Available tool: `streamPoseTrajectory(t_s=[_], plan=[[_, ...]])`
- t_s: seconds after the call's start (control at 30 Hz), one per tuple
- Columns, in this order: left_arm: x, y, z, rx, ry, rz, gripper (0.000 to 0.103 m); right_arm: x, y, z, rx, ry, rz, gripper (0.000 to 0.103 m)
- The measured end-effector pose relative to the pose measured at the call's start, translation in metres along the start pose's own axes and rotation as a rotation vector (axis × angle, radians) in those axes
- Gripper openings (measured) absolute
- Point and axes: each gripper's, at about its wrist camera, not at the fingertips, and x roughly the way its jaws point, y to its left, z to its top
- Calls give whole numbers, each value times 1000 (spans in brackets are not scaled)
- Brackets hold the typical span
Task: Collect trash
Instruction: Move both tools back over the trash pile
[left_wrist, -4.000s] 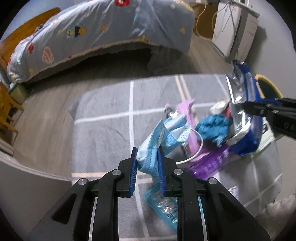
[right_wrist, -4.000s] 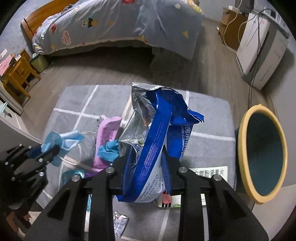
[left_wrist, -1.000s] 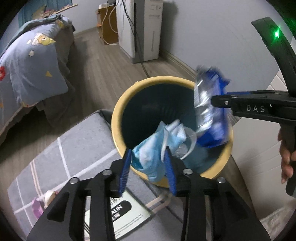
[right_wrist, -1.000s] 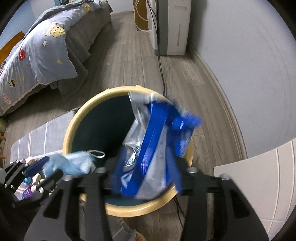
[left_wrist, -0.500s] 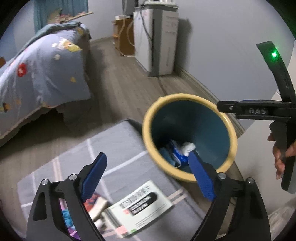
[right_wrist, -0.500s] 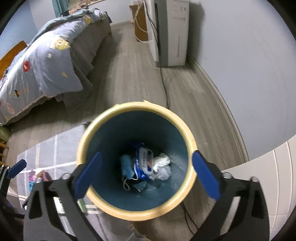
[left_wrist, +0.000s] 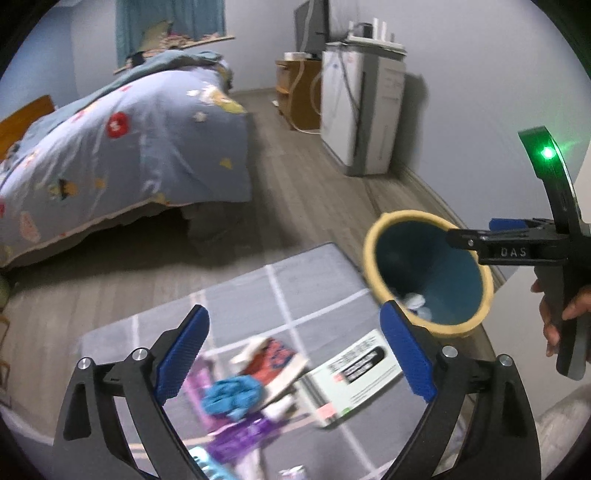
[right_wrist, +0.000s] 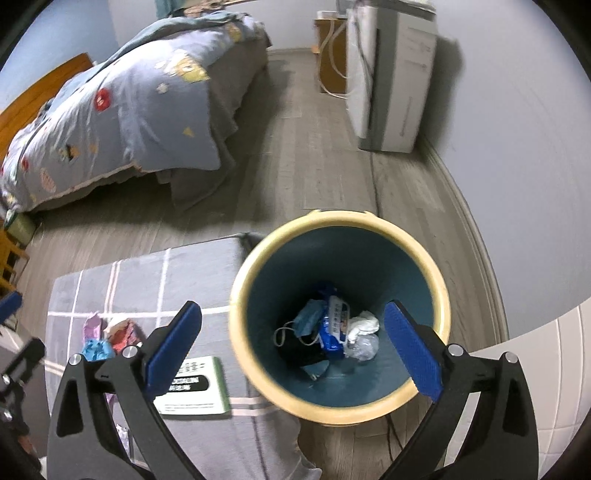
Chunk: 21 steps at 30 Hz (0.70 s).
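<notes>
Both loads have left the claws since four seconds ago: the blue mask (right_wrist: 309, 320) and the blue-and-silver bag (right_wrist: 334, 326) now lie at the bottom of the yellow-rimmed bin (right_wrist: 439, 295), beside crumpled white paper (right_wrist: 364, 322). With jaws that have just been opening, the left claw (left_wrist: 293, 352) gapes wide with nothing between its blue pads, over the grey rug (left_wrist: 314, 280); the right claw (right_wrist: 293, 345) also stands spread and empty above the bin. Blur smears the remaining litter at the rug's near edge: a blue rag (left_wrist: 231, 395), purple wrappers (left_wrist: 240, 435) and an orange-red packet (left_wrist: 273, 360) whose print cannot be read. A white-and-green booklet (left_wrist: 354, 373) lies near the bin, its dark label illegible. Letters "DAS" show on the right claw's arm in the left view, where a hand (left_wrist: 557, 310) is partly hidden behind the handle.
</notes>
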Motion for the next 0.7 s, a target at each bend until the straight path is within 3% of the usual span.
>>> streamPoseTrajectory(t_s=[0.4,0.57,0.7], plan=[[-35,72,-34,-108,7,87,93,-3,78,-12,-125,25,52,97],[-45,100,-55,-148,36,124,93,2,113,-18,-193,43,68,97],[-44,122,-82,-236,85,143,93,6,137,-23,-227,57,92,97]])
